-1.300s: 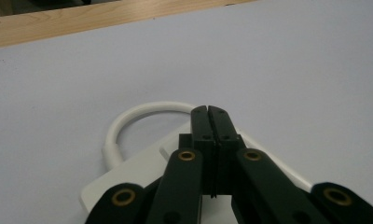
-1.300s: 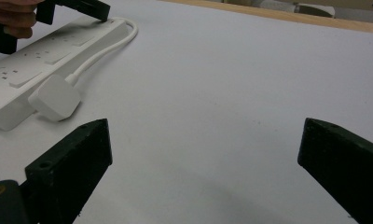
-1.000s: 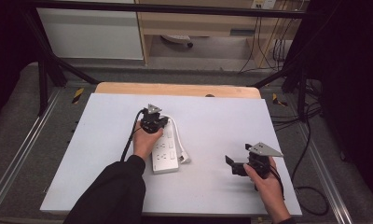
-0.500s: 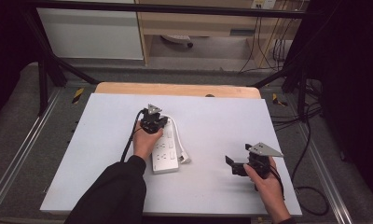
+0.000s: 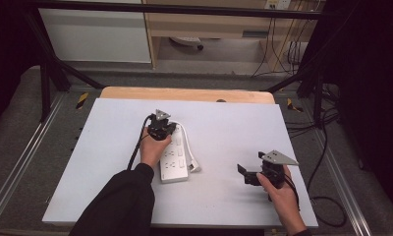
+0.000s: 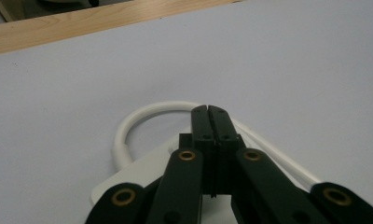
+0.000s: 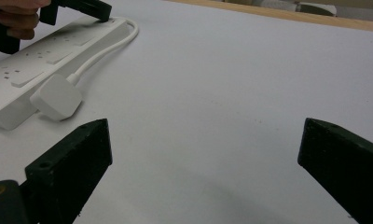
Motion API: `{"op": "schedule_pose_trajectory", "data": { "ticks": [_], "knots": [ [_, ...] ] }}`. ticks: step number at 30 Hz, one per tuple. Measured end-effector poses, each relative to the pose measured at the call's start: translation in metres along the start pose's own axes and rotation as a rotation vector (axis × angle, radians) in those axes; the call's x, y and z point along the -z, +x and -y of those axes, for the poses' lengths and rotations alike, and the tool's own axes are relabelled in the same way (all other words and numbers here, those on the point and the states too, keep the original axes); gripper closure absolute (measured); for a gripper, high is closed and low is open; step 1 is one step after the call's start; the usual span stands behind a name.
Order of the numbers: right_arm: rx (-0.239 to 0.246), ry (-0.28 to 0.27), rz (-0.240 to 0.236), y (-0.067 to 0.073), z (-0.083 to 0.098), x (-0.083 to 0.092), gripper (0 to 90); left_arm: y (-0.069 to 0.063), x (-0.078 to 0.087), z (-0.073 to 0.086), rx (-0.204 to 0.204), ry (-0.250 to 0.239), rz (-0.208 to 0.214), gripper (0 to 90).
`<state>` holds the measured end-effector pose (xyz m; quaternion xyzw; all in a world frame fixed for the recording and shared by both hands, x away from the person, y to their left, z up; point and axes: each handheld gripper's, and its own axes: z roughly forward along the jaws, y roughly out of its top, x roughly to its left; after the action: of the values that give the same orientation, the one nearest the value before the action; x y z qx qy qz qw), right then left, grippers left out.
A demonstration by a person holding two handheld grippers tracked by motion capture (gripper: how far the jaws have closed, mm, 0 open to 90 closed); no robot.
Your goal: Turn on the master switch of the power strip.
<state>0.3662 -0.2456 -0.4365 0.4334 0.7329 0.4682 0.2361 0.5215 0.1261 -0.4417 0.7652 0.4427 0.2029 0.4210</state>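
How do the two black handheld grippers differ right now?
The left gripper has its jaws shut together, while the right gripper has its jaws spread wide with nothing between them. The left one sits over the far end of the white power strip; the right one is apart from it, over the bare white table. Both are black, each held in a hand.

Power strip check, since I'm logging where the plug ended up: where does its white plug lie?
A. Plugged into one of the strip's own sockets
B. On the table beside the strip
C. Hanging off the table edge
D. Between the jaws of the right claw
B: the white plug lies on the table, beside the power strip, at the end of its looped cord.
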Motion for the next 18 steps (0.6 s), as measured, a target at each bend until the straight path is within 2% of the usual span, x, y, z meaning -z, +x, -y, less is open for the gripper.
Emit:
{"op": "schedule_pose_trajectory", "data": {
  "ticks": [4,7,18],
  "knots": [
    [-0.001,0.002,-0.001,0.0005,0.0000,0.0000,3.2,-0.0012,0.0000,-0.0001,-0.016,0.003,-0.009,90.0],
    [0.002,0.002,-0.001,0.0003,0.0001,-0.0001,3.2,-0.0009,-0.0002,-0.0001,-0.007,0.003,-0.008,90.0],
    [0.002,0.003,-0.003,0.0005,0.0001,0.0000,3.2,-0.0023,-0.0007,0.0001,-0.022,0.007,-0.017,90.0]
  ]
}}
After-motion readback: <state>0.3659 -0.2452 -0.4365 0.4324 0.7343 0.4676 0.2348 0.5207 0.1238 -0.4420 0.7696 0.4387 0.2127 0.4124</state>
